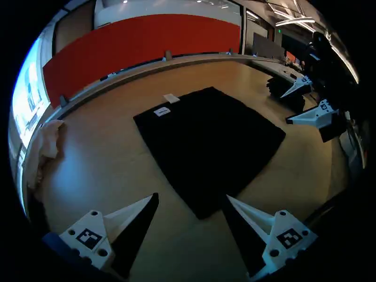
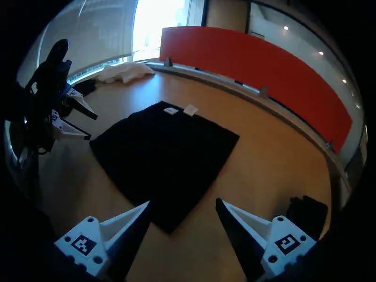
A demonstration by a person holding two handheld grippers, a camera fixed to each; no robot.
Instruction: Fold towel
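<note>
Left gripper view: black towel [image 1: 209,145] is laid flat at the middle of the table [image 1: 117,160]; left gripper [image 1: 191,196] is held spread and empty by its near corner.

Right gripper view: right gripper [image 2: 182,202] is held spread and empty by the towel's near corner; pale cloth [image 2: 124,71] is heaped at the table's far edge.

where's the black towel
In the left gripper view the black towel lies flat on the table, just ahead of the left claw, white tag toward the red panel.
</note>
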